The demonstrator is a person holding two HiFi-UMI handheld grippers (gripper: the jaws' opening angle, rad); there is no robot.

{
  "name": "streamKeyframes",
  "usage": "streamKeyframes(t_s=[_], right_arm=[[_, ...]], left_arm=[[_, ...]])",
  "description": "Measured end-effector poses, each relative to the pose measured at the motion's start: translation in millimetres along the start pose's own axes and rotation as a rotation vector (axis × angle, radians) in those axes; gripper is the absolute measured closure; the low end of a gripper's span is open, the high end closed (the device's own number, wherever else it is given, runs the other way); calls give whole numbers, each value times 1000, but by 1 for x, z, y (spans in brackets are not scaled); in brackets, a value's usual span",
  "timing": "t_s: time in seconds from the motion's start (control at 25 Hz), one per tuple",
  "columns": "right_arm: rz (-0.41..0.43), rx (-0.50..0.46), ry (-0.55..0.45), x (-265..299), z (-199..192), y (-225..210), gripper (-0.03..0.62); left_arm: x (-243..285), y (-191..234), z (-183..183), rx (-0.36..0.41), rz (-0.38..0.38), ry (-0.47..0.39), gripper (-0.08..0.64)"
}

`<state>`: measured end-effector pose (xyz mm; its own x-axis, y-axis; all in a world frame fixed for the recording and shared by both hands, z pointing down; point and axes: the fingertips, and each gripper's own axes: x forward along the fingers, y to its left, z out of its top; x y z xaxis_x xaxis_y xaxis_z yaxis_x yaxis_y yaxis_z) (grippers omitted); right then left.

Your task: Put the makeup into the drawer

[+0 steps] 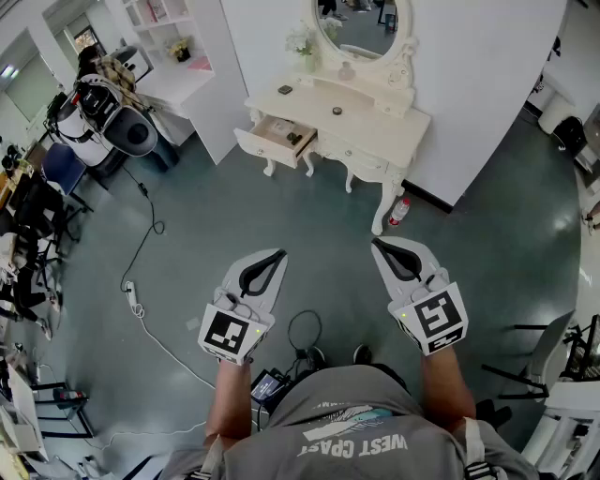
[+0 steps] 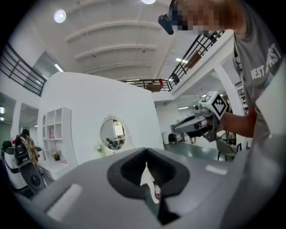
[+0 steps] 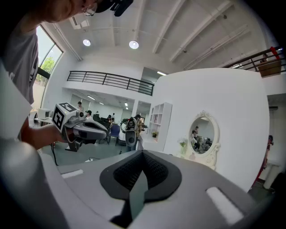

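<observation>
The white tabletop [image 1: 375,117] stands well ahead of the left gripper [image 1: 278,253] and the right gripper [image 1: 376,244]. On it lie a small dark item [image 1: 285,90], ahead of the left gripper, and a round dark item [image 1: 337,111], ahead of the gap between the two. On the grey-green floor [image 1: 328,225], a bottle [image 1: 400,210] stands near the right gripper's tip, by a table leg. A power strip [image 1: 131,292] lies off to the left of the left gripper.

tabletop [image 1: 380,124]: far ahead, backed against the wall
mirror [image 1: 362,24]: upright at the tabletop's back edge
drawer [image 1: 267,142]: pulled out below the tabletop's left end, with a small item [image 1: 294,138] in it
bottle [image 1: 399,212]: on the floor, just beside the right front leg
shelf unit [image 1: 173,42]: left of the tabletop
left gripper [image 1: 279,252], right gripper [image 1: 377,244]: side by side over the floor, well apart from the tabletop
</observation>
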<state>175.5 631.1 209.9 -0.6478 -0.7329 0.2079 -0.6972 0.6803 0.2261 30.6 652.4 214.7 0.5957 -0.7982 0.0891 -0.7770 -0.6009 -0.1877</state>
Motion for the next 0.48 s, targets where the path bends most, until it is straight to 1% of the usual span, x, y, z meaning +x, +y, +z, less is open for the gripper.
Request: streamKeyframes(t_s=[0.2,0.4,0.48], right_arm=[[1,-5,0,7,4,3,592],[-1,-5,5,13,6,6,592],[-3,-3,9,16,6,7,592]], left_arm=[[-2,9,-2,-6,3,0,558],[-3,18,-2,23,11,-5,558],[-3,20,-5,15,5,-8,558]])
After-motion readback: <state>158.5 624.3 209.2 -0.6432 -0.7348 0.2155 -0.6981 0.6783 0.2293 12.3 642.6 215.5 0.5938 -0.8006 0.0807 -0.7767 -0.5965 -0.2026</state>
